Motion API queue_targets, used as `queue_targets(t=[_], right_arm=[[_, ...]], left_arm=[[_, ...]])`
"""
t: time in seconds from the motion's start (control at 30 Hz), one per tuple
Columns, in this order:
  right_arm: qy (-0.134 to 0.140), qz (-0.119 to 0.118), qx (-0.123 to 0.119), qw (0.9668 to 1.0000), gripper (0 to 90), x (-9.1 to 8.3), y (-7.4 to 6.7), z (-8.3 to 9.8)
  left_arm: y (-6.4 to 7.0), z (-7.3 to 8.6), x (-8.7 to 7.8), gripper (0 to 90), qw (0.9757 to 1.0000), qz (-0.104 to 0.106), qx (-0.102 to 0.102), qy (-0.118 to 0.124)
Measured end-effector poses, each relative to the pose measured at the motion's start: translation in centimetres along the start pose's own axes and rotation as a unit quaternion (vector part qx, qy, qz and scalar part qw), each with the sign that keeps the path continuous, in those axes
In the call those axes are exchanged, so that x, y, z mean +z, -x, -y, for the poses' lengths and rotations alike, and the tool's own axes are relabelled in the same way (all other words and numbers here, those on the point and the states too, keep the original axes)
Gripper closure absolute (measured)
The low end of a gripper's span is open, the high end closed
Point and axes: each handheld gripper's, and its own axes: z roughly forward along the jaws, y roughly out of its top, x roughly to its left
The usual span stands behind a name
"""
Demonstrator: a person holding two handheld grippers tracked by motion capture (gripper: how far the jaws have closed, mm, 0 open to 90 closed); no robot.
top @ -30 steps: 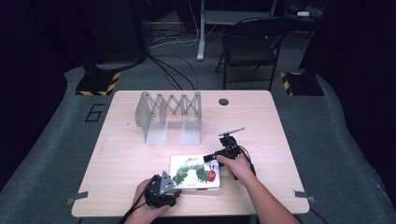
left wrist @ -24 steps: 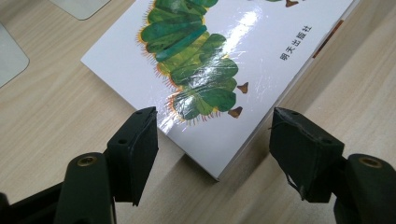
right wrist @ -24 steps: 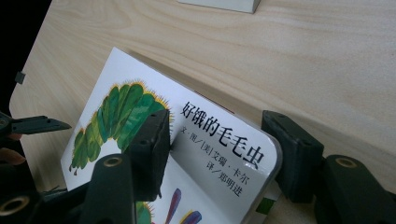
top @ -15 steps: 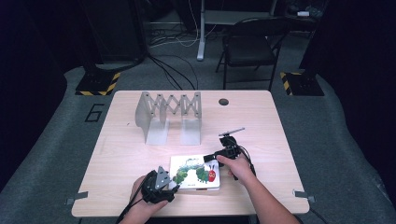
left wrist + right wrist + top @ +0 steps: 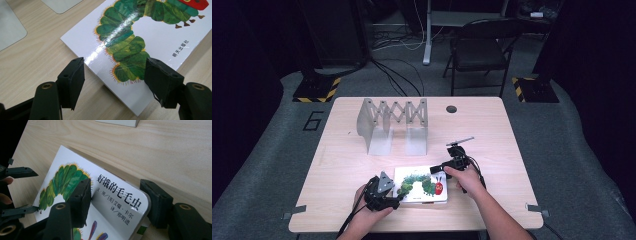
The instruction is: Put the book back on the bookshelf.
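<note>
While the picture book lies flat near the front edge of the wooden table, both grippers sit at its ends. Seen from the left gripper view, the left gripper has its jaws standing apart on either side of the book's near corner, one jaw over bare wood beside the white cover, the other over the edge by the green caterpillar's tail; neither pad presses on the cover, so the jaws are open. From above, the left gripper rests just beside the book's left end, held in the person's left hand.

At the right end, the right gripper straddles the corner of the book that carries the black printed title. One jaw lies over the cover by the caterpillar, the other stands outside the rounded corner, with a gap showing beside that corner; whether the pads truly clamp the book cannot be told. In the high view the right gripper meets the book's upper right corner.

Farther back on the table stands a grey folding rack with a scissor-lattice top, well apart from the book, and a dark round grommet sits near the far edge. Beyond the table, a black folding chair stands on a grey floor with trailing cables and yellow-and-black striped bases.
</note>
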Motion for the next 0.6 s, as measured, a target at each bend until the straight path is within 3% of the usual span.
queue_targets(t=[0.1,0.13,0.23,0.27,0.37,0.57,0.6], right_arm=[[-0.003,-0.001,-0.002,1.0,43.5,-0.1,0.0,0.0],[0.0,0.0,0.0,1.0,43.5,0.0,0.0,0.0],[0.0,0.001,0.002,1.0,43.5,0.0,0.0,0.0],[0.0,0.001,0.0,1.0,43.4,0.0,0.0,0.0],[0.001,0.002,-0.001,1.0,43.4,0.0,0.0,0.0],[0.001,0.002,-0.001,1.0,43.4,0.0,-0.1,0.0],[0.001,0.002,-0.001,1.0,43.4,0.0,-0.1,0.0]], left_arm=[[-0.2,0.2,0.1,32.7,0.9999,0.001,-0.01,0.006],[-0.4,0.4,0.2,32.8,0.9993,0.015,-0.033,0.01],[-0.7,0.6,0.2,33.4,0.9988,0.017,-0.042,0.016],[-1.0,0.8,0.3,33.4,0.998,0.031,-0.054,0.015],[-1.3,0.9,0.4,33.4,0.9965,0.04,-0.07,0.019],[-1.3,1.1,0.6,34.0,0.9965,0.039,-0.066,0.034],[-1.2,1.1,0.6,34.2,0.9955,0.041,-0.08,0.032]])
